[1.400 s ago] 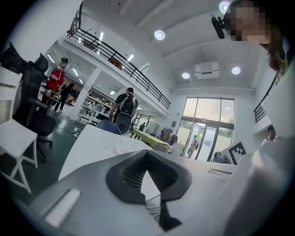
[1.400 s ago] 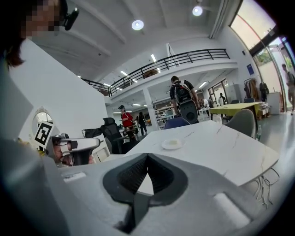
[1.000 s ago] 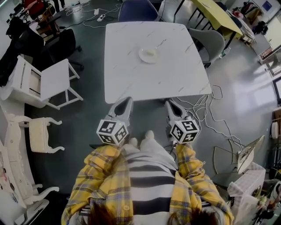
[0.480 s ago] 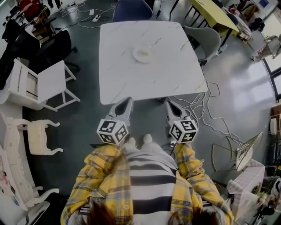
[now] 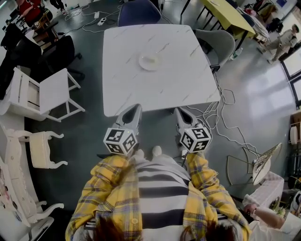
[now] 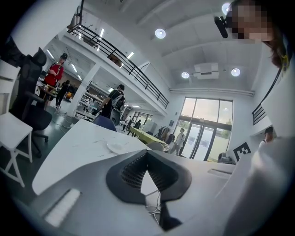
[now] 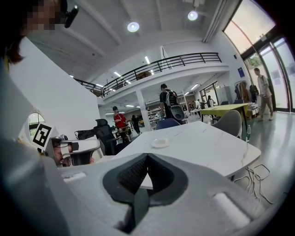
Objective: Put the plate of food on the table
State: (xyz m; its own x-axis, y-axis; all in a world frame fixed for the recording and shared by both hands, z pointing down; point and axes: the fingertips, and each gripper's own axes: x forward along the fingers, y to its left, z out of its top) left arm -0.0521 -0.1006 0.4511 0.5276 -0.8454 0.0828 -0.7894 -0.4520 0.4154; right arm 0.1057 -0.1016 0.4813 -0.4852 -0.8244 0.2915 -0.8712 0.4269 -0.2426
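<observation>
Grey floor [image 5: 94, 136]: fills the head view around all the items.

White marbled table [image 5: 183, 80]: upper centre of the head view, its near edge just above both gripper tips. In the left gripper view it runs across the left and centre [image 6: 78, 152]. In the right gripper view it fills the centre right [image 7: 207, 147].

Yellow plaid shirt [image 5: 108, 197] over a striped top: lower centre.

White chair [image 5: 54, 89]: left of the table and well apart from it. Dark blue chair [image 5: 138, 12]: at the table's far edge. Grey chair [image 5: 223, 42]: at its upper right corner.

Loose cables [image 5: 225, 117]: on the floor off the table's lower right corner.

Left gripper [image 5: 136, 108]: lower centre left, short of the table edge. Its jaws are pressed together with nothing between them [image 6: 147, 154].

Right gripper [image 5: 179, 111]: lower centre right, also short of the table. Its jaws meet at the tip and it is empty [image 7: 147, 156].

Plate [image 5: 150, 61]: on the table slightly above its middle, well apart from both grippers. It is small and pale in both gripper views [image 6: 120, 146] [image 7: 160, 143], and its contents are too small to tell.
</observation>
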